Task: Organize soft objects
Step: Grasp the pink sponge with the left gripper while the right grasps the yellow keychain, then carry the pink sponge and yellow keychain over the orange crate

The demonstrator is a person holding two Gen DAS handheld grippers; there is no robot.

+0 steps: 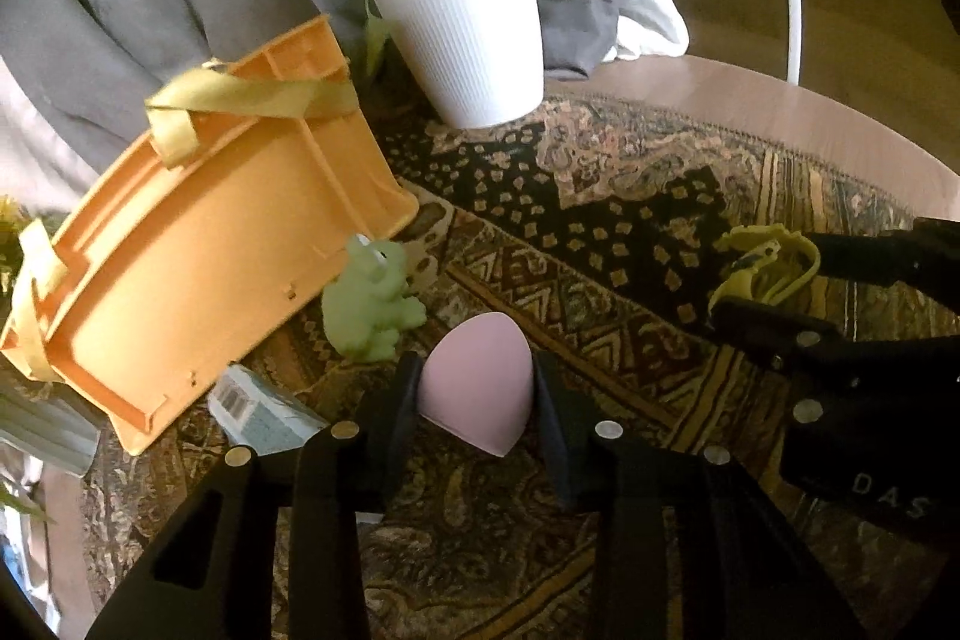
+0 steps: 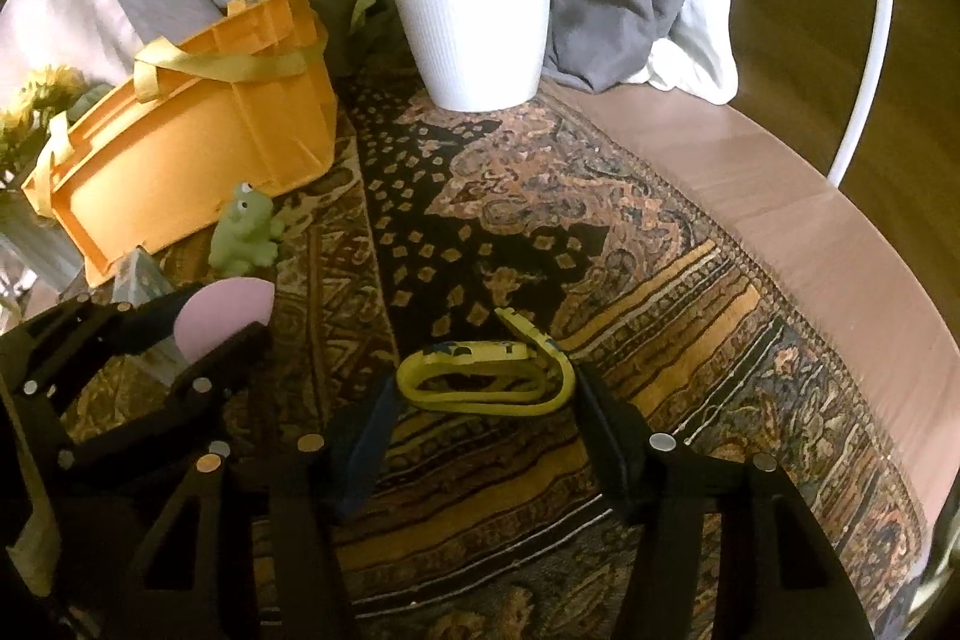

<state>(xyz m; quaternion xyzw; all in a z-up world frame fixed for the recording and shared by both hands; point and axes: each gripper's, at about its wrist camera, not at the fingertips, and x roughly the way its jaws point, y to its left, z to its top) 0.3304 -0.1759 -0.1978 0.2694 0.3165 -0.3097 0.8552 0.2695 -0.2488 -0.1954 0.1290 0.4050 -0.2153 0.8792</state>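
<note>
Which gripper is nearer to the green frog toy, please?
Left. The left gripper, shut on the pink sponge, sits just short of the green frog toy. The right gripper is farther off, around the yellow strap.
</note>
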